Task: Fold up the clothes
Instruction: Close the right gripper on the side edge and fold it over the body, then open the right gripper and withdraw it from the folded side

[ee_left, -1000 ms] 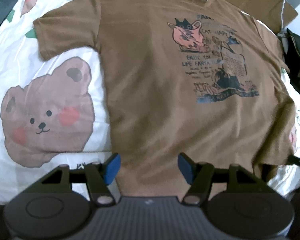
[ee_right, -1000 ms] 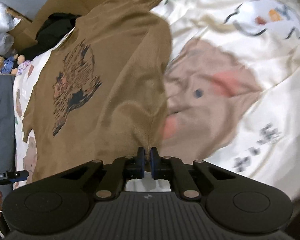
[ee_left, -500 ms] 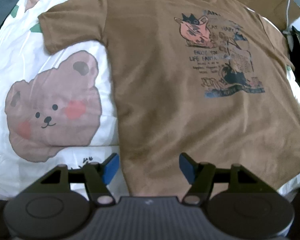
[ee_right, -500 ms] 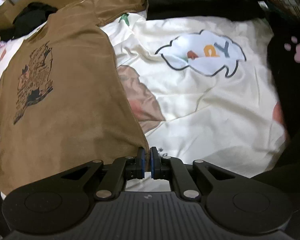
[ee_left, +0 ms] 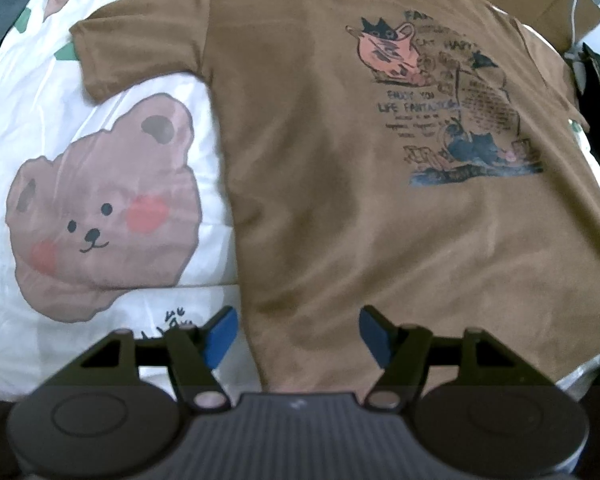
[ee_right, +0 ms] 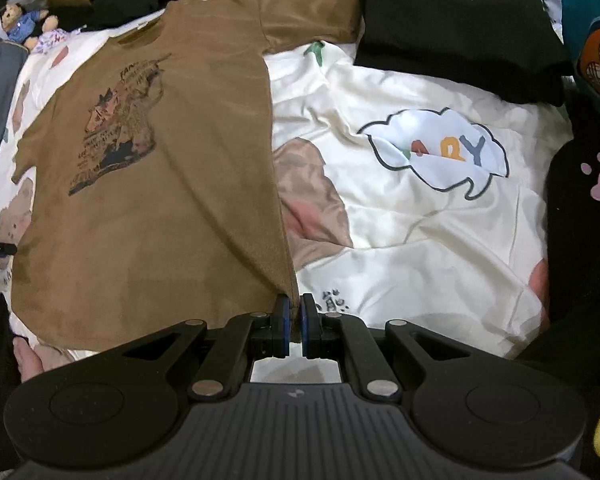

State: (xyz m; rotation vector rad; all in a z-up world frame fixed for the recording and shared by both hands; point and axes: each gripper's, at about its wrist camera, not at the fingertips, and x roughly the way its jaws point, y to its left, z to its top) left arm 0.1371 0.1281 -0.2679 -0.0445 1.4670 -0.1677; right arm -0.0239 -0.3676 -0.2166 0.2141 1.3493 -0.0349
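1. The right gripper [ee_right: 294, 330] is closed tightly on the lower corner of the brown T-shirt [ee_right: 160, 184]. The cloth goes up between its blue pads [ee_right: 281, 322].
2. One second ago this corner looked bunched and the side of the shirt was wavy. Now the side edge runs almost straight from the pads to the sleeve [ee_right: 308, 20], so the pull has flattened that side.
3. The left gripper [ee_left: 298, 334] hangs above the other lower corner with its jaws wide open, and nothing is between them. It has hardly moved, but the shirt's edge under it now lies a little differently.
4. I think this is the spreading step. The shirt is almost ready, but no fold is made yet, and the left corner is probably the next thing to take.
5. The shirt lies face up on a white bedsheet [ee_left: 100, 360] with a bear picture [ee_left: 104, 208] beside it. The printed cat drawing [ee_left: 440, 108] is visible, and both sleeves are spread out.
6. A folded black garment [ee_right: 456, 20] lies just beside the right sleeve.
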